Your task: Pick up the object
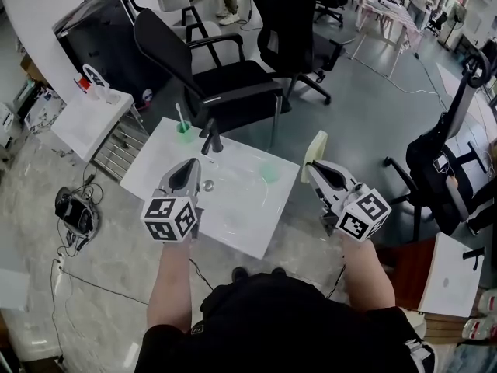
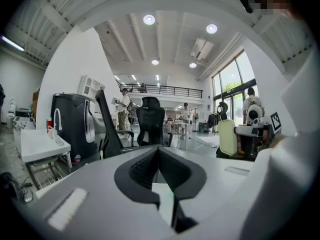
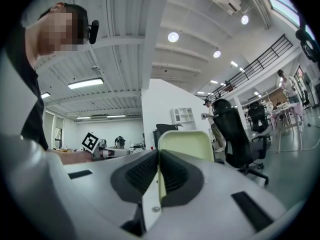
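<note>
A flat, pale yellow-green pad (image 1: 316, 149) with rounded corners stands on edge off the right rim of a white sink table (image 1: 252, 243). My right gripper (image 1: 312, 166) is shut on its lower edge; in the right gripper view the pad (image 3: 186, 145) rises upright between the closed jaws of the right gripper (image 3: 158, 160). My left gripper (image 1: 189, 165) hovers over the left part of the basin, shut with nothing in it. In its own view the left gripper (image 2: 159, 156) has its jaws pressed together.
On the sink are a dark faucet (image 1: 211, 135), a green cup (image 1: 184, 131) with a toothbrush, and a green round thing (image 1: 269, 172) in the basin. Black office chairs (image 1: 225, 76) stand behind it. A white cart (image 1: 85, 119) and floor cables (image 1: 74, 212) lie left.
</note>
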The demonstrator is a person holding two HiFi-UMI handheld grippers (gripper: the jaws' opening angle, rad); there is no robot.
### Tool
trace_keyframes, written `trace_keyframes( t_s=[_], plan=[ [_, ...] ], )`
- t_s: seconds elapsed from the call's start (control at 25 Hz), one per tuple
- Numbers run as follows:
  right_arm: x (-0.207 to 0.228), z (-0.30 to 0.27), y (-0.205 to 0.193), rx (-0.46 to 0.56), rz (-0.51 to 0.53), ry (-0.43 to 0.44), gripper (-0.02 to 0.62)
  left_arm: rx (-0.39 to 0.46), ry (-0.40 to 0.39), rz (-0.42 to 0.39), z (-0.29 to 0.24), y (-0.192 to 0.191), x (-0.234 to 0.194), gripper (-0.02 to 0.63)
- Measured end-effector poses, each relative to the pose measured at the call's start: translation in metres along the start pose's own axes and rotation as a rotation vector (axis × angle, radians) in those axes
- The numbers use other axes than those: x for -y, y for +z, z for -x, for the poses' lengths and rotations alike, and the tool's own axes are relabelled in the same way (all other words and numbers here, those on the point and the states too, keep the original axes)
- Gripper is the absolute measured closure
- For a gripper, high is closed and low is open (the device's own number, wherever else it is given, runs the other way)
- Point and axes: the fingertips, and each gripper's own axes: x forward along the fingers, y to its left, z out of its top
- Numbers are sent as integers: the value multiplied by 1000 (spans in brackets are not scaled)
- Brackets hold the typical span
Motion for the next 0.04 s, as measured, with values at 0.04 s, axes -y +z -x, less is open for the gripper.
trace_keyframes(
  t_s=[0.04],
  plan=[
    [0, -1, 3, 4, 6, 0, 569, -3, -4, -12, -2, 2, 0, 594]
  ],
)
